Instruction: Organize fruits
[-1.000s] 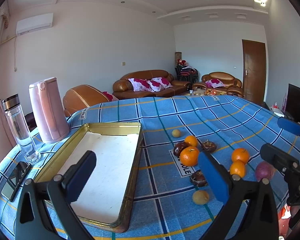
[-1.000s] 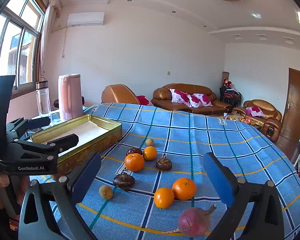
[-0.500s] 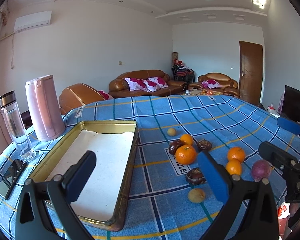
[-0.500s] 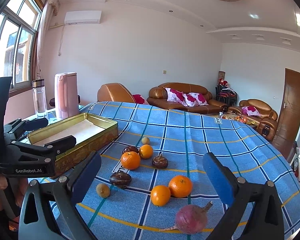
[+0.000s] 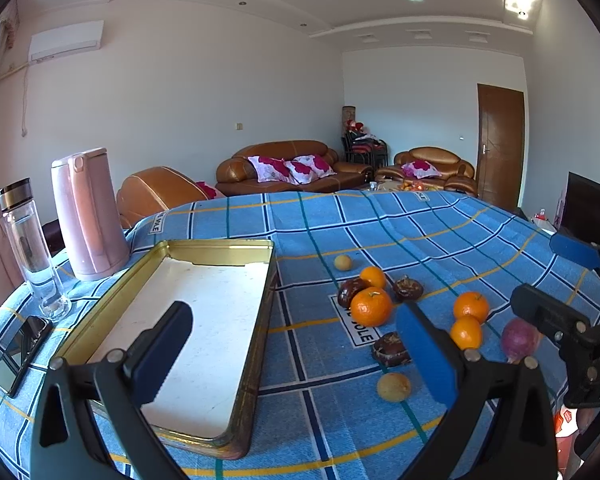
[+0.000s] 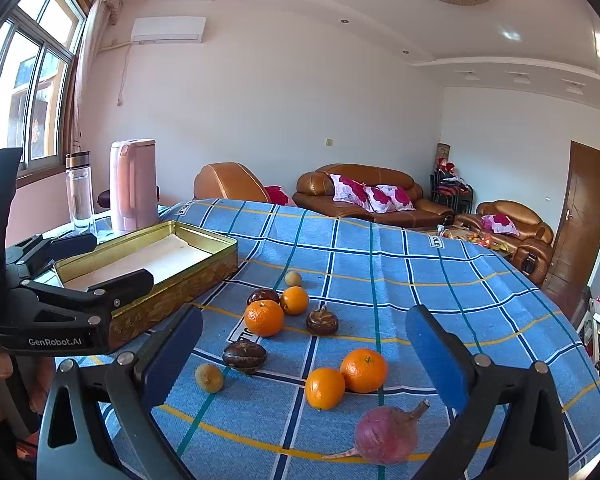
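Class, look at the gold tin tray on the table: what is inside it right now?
Inside the gold tin tray only a bare white bottom shows; no fruit. The left claw finger covers part of the floor in its view, so that patch stays unseen there.

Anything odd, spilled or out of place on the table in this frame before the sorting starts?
One item stands out: a purple-red root vegetable, radish-like with a stem and a thin tail root, lies among the oranges at the near table edge. Nothing looks spilled or damaged; the gold tin tray holds no fruit.
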`<move>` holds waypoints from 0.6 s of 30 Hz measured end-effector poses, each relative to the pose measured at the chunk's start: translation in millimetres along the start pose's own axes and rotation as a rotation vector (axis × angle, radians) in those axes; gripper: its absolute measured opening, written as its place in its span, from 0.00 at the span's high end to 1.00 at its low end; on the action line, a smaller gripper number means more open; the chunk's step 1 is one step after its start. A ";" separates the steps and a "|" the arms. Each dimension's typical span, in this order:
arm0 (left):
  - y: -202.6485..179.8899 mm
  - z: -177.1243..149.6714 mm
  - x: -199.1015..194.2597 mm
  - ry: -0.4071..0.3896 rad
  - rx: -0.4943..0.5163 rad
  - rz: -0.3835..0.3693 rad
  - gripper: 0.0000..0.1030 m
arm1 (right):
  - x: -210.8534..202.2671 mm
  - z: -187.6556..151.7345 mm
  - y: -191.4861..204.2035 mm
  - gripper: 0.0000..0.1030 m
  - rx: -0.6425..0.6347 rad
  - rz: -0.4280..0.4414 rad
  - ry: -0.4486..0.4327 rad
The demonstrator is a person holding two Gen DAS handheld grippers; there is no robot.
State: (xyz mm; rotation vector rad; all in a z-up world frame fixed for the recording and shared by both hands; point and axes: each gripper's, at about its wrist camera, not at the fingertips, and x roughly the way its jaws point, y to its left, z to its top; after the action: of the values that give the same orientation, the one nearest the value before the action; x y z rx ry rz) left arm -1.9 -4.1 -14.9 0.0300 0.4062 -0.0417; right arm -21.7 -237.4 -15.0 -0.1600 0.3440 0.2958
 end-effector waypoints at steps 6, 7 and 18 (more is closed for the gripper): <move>1.5 -0.3 -0.4 0.000 0.000 0.001 0.00 | 1.2 -2.0 -2.4 0.01 0.008 0.000 0.004; 1.3 -0.2 -0.1 0.001 -0.001 0.000 0.00 | 1.3 -2.1 -2.4 0.01 0.008 0.000 0.004; 1.7 -2.4 0.3 0.005 0.004 0.003 0.00 | 1.5 -4.4 -5.2 0.01 0.014 0.001 0.007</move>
State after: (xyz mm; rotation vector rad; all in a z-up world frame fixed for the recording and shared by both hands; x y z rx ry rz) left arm -2.6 -2.3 -17.2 0.0350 0.4115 -0.0396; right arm -20.1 -242.8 -19.0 -0.1468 0.3529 0.2936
